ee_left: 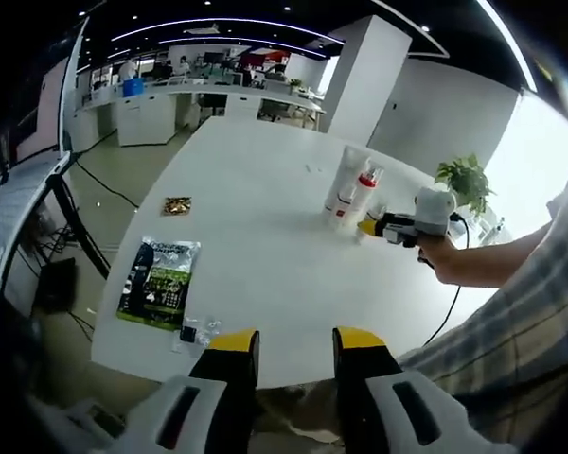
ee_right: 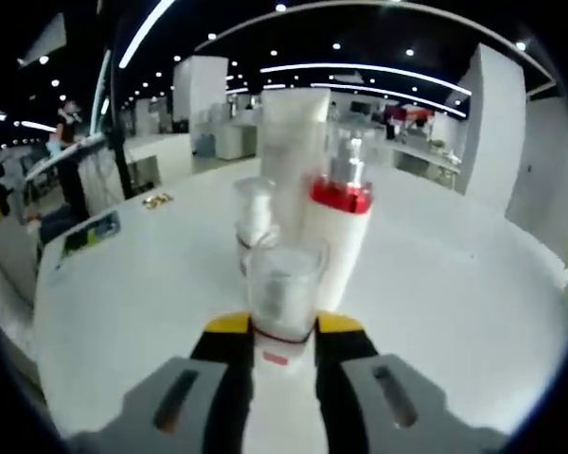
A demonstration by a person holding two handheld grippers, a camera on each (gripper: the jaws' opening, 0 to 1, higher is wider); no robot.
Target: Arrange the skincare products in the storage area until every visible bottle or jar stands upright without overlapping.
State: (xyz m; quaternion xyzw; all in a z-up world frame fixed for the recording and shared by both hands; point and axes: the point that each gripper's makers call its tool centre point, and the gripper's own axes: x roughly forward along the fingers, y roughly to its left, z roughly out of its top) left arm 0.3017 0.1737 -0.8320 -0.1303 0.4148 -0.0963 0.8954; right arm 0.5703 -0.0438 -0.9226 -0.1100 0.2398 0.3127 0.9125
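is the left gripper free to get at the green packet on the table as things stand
Probably yes: the left gripper is open and holds nothing, and the green packet lies flat near the table edge with bare tabletop in between.

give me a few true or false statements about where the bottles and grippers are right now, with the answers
1. The right gripper is shut on a small clear-capped bottle. True.
2. The red-collared pump bottle lies flat on the white table. False: it stands upright.
3. The left gripper holds the green packet. False: its jaws are open and empty, and the packet lies flat on the table.
4. A tall white tube stands behind the pump bottle. True.
5. A small gold item sits on the table away from the bottles. True.
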